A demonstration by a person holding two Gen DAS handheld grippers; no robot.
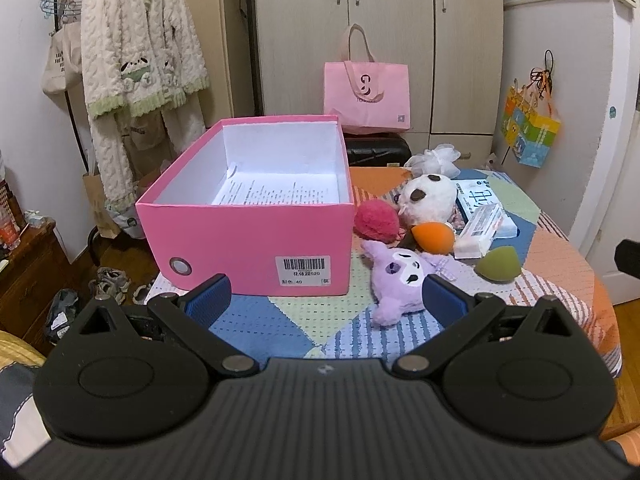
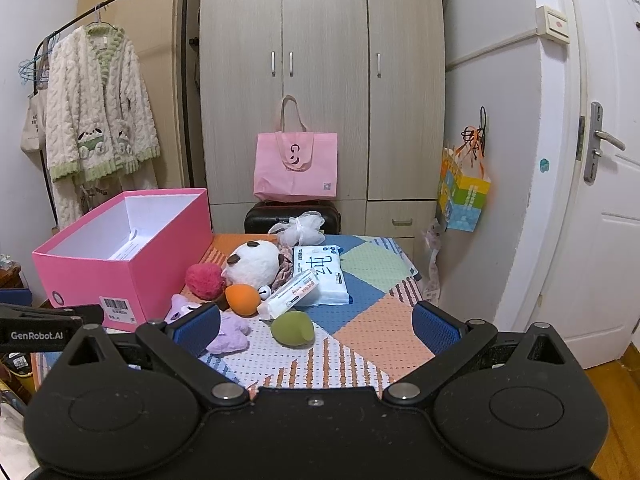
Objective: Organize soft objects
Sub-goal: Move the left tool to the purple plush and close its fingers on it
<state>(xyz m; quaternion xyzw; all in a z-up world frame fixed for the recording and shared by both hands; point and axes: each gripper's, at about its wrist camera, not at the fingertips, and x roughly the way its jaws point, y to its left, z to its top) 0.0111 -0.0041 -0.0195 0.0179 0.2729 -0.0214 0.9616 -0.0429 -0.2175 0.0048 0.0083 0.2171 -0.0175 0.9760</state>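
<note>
Now | left gripper (image 1: pixel 326 294) wide, level | right gripper (image 2: pixel 316 326) wide, empty

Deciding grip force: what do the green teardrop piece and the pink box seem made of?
The green teardrop piece looks like matte foam sponge: smooth, rounded, no shine. The pink box looks like smooth paper-covered cardboard: thin straight walls, white lining, barcode sticker.
</note>
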